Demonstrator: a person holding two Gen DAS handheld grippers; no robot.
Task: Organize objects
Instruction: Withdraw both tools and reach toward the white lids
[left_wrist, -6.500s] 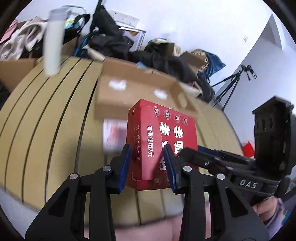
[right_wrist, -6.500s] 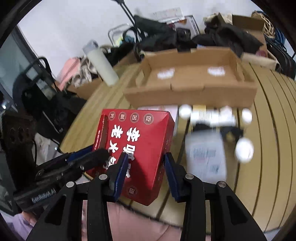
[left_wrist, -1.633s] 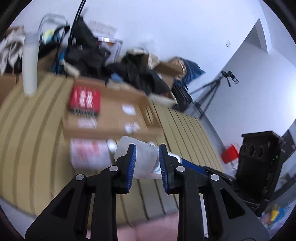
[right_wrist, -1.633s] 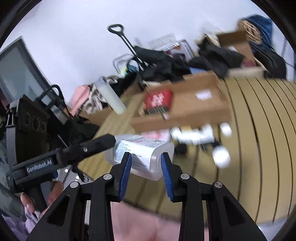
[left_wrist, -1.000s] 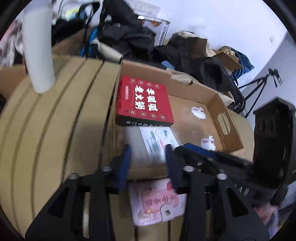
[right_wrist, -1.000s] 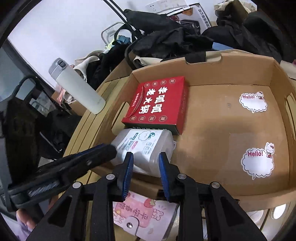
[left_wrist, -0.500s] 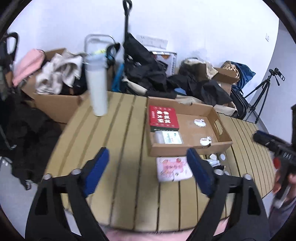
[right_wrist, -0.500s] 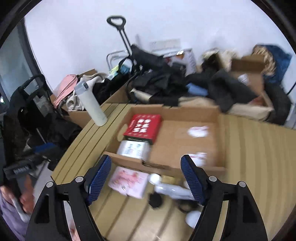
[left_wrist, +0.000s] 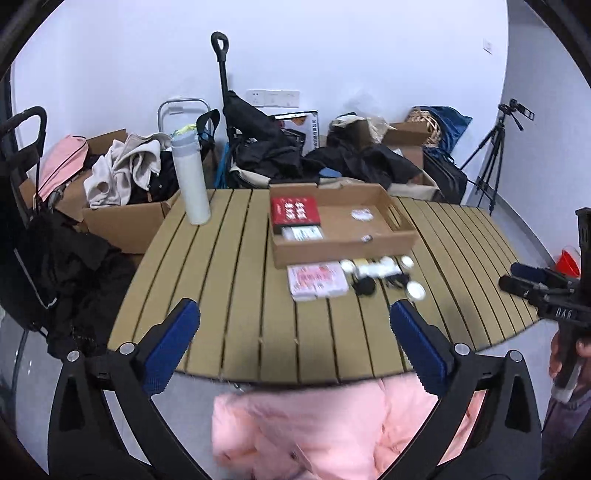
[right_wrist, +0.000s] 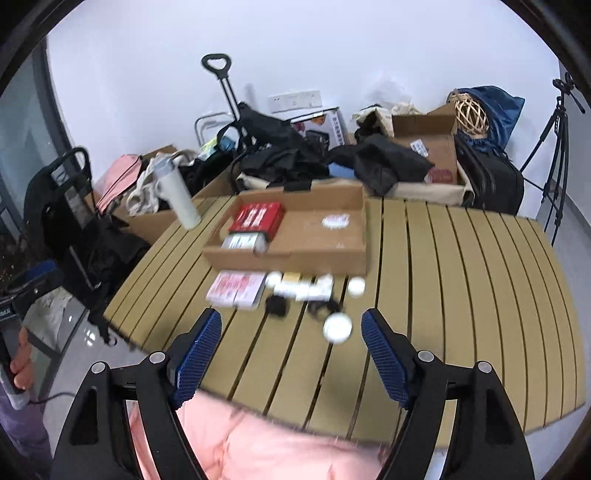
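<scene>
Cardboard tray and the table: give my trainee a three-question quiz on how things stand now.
1. True or false: the red box lies inside the cardboard tray.
2. Where is the pink packet? A in the tray; B on the table in front of the tray; C in a claw.
3. What does the left claw hold?

Key: 1 true; 2 B; 3 nothing, its jaws are opening and empty.
</scene>
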